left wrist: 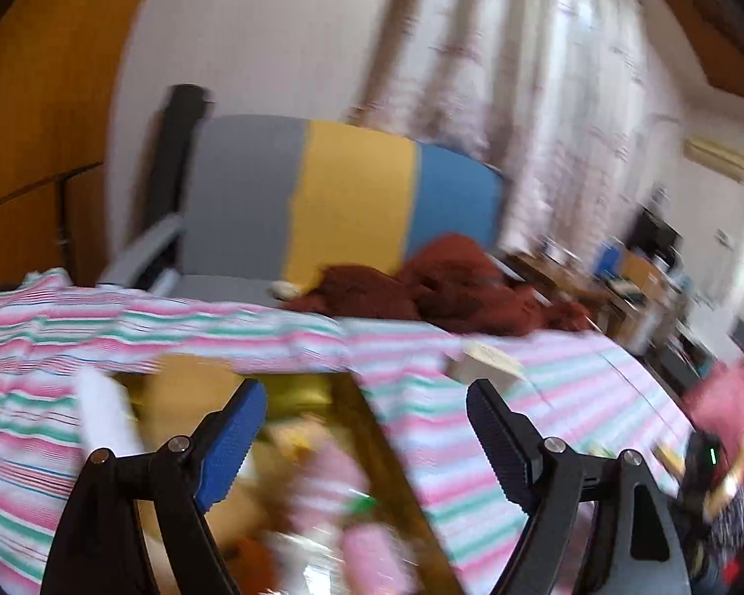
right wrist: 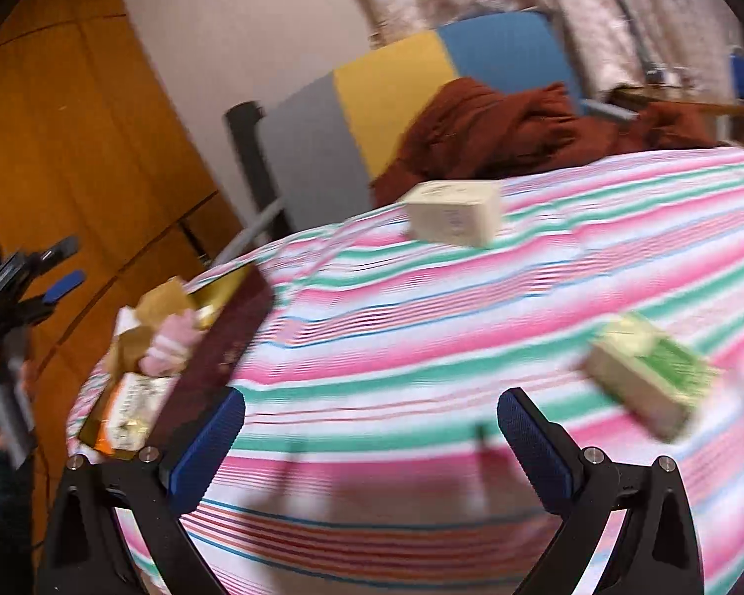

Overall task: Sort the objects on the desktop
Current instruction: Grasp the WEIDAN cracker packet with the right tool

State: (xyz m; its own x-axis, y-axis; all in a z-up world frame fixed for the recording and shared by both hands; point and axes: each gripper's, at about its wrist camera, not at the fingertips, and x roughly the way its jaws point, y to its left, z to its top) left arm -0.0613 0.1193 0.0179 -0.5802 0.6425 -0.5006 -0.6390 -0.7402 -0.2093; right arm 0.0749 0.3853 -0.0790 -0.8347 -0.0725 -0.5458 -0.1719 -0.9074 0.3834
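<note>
My left gripper (left wrist: pixel 367 399) is open above a gold-rimmed box (left wrist: pixel 392 451) that holds several blurred items, among them something pink (left wrist: pixel 367 550). In the right wrist view the same box (right wrist: pixel 223 337), dark red outside, sits at the table's left edge with pink and orange items inside. The left gripper (right wrist: pixel 57 265) shows there too, held by a hand. My right gripper (right wrist: pixel 372 406) is open over the striped cloth with nothing between its fingers. A cream box (right wrist: pixel 454 218) lies at the far side, also seen as a cream box (left wrist: pixel 486 362). A green and cream box (right wrist: pixel 645 372) lies to the right.
A pink, green and white striped cloth (right wrist: pixel 421 307) covers the table. Behind it stands a chair (left wrist: pixel 342 198) in grey, yellow and blue, with a rust-red garment (left wrist: pixel 446 282) piled on it. A wooden cabinet (right wrist: pixel 74 148) is on the left. Cluttered shelves (left wrist: pixel 645 277) are far right.
</note>
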